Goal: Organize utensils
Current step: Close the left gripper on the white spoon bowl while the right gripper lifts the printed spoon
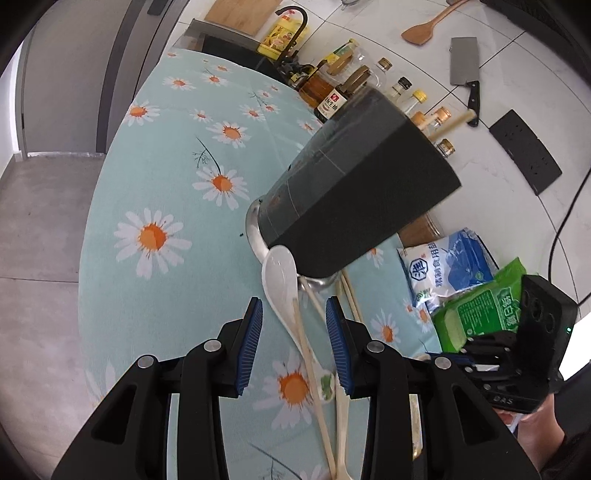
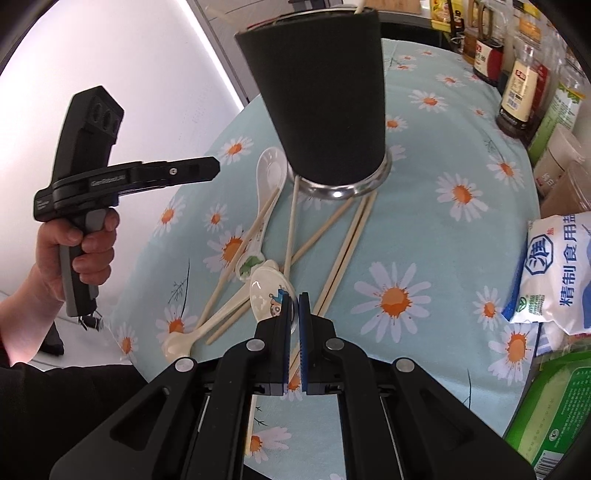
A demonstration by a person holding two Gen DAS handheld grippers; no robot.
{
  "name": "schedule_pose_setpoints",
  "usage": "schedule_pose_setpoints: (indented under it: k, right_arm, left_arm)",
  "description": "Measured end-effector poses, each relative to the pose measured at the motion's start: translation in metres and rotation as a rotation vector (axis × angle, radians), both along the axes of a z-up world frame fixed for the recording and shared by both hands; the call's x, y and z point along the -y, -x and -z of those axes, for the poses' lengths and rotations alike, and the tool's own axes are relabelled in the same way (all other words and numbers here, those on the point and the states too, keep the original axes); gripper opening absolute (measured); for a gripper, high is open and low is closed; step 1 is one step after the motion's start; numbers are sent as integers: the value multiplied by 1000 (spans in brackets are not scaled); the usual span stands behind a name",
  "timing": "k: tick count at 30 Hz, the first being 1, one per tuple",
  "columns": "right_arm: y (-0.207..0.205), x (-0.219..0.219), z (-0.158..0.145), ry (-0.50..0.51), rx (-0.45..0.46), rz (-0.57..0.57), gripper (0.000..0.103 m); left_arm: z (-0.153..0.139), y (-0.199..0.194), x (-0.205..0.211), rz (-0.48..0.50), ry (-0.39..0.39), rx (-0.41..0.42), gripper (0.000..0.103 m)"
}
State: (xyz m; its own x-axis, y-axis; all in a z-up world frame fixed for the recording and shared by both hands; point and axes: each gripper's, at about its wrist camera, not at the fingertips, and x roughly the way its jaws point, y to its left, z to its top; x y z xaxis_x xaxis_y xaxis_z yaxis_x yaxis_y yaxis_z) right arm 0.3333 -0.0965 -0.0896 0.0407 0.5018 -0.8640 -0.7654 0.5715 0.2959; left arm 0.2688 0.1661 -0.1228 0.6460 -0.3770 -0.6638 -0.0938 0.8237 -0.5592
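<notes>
A black utensil holder (image 1: 354, 192) with a steel base stands on the daisy tablecloth; it also shows in the right wrist view (image 2: 325, 99) with one stick in it. My left gripper (image 1: 294, 314) is open, its jaws either side of a white ceramic spoon (image 1: 280, 280) and a chopstick (image 1: 314, 376) lying before the holder. My right gripper (image 2: 294, 301) is shut on the edge of a patterned ceramic spoon (image 2: 264, 290). Several chopsticks (image 2: 343, 240), another white spoon (image 2: 271, 166) and a cream spoon (image 2: 192, 332) lie scattered below the holder.
Sauce and oil bottles (image 1: 332, 92) line the far side. A salt bag (image 1: 447, 262) and green packet (image 1: 480, 310) sit at the right. A cleaver (image 1: 465, 74) and wooden spatula (image 1: 428, 27) hang on the tiled wall. The left hand-held gripper shows in the right wrist view (image 2: 147, 173).
</notes>
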Motion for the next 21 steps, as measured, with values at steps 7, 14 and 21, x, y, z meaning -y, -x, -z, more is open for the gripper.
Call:
schedule_pose_setpoints:
  k: [7,14,21]
  right_arm:
    - [-10,15,-17,-63,6,81,5]
    - [-18,22,-24,-80,10,125,5]
    - [-25,21,-25,-85,1,148,5]
  left_arm:
    - [15,-30,-6,-1,-32,-40,34]
    - [30,-48,-6,23,-51,-63,33]
    - [35,-53,-3,62,-54,-62,8]
